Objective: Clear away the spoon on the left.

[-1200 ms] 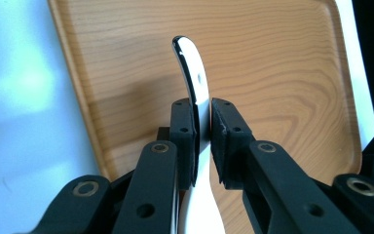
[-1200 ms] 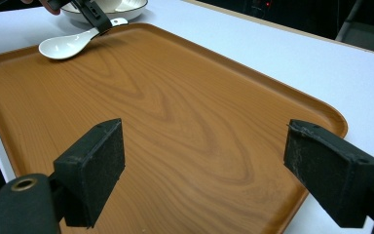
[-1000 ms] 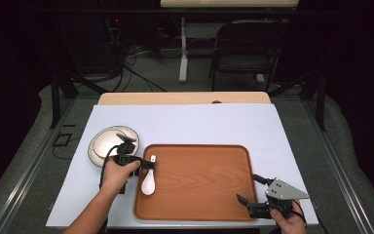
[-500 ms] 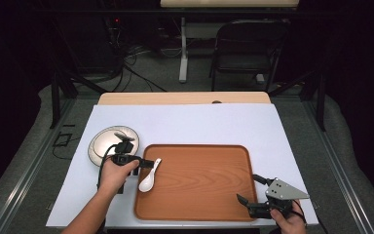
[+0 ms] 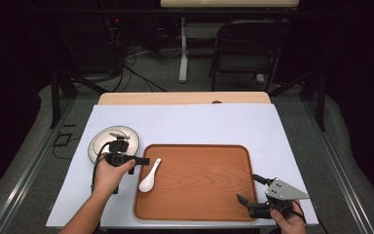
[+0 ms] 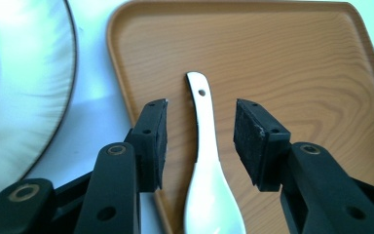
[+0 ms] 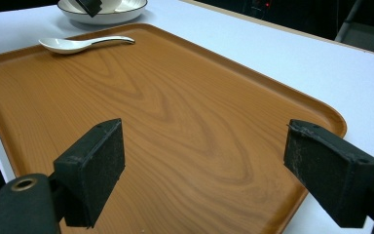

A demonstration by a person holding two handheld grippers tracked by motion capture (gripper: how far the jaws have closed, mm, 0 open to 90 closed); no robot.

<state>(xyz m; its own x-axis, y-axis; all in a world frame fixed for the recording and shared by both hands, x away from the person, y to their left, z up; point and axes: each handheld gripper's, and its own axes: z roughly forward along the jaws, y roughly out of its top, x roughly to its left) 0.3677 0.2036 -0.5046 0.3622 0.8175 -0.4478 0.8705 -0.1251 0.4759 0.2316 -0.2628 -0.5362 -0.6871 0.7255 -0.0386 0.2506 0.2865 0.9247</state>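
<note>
A white ceramic spoon (image 5: 150, 175) lies on the left part of the brown wooden tray (image 5: 199, 195), handle pointing to the far side. My left gripper (image 5: 140, 165) hovers just over the tray's left rim. In the left gripper view the spoon (image 6: 209, 165) lies between the jaws of the left gripper (image 6: 200, 109), which have just been opening; neither pad touches it. My right gripper (image 5: 247, 189) rests open at the tray's near right corner. In the right gripper view its jaws (image 7: 204, 146) stand wide over the bare tray (image 7: 175, 122), with the spoon (image 7: 78, 44) far off.
A white plate with a dark rim (image 5: 108, 139) sits left of the tray, beside the left hand. The table is covered in white (image 5: 199, 122), with a wooden edge (image 5: 185, 97) at the back. A dark folding chair (image 5: 248, 48) stands beyond it.
The left gripper's jaws have spread apart and let go of the spoon, which stays on the tray. The left hand has lifted slightly. The right gripper has not moved.
</note>
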